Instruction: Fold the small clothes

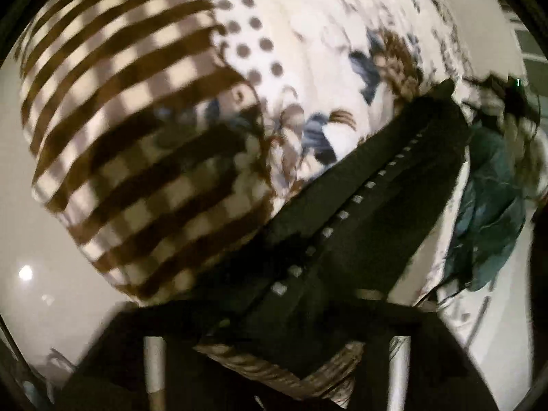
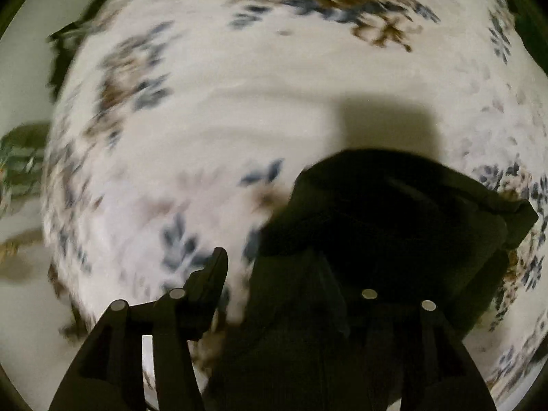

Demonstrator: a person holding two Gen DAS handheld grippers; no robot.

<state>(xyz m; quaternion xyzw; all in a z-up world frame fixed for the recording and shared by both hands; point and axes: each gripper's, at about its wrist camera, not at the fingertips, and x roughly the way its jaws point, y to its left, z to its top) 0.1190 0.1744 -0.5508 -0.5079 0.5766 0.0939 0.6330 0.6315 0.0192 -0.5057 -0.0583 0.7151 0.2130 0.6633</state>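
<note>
A black garment point(image 1: 359, 212) with a row of small white marks along a seam stretches from my left gripper point(image 1: 277, 356) up to the right, over a floral bedsheet point(image 1: 308, 34). My left gripper's fingers are hidden under the cloth; it seems shut on the garment. In the right wrist view the same black garment point(image 2: 394, 222) hangs bunched over the right side of my right gripper point(image 2: 291, 274). The left finger point(image 2: 209, 281) shows bare; the right finger is hidden by cloth, so the grip is unclear. Both views are motion-blurred.
A brown and white checked cloth point(image 1: 137, 137) lies on the bed at left. A dark teal garment point(image 1: 489, 226) lies at the right edge of the bed. The floral sheet point(image 2: 239, 120) fills the right wrist view, with pale floor point(image 2: 20, 68) at left.
</note>
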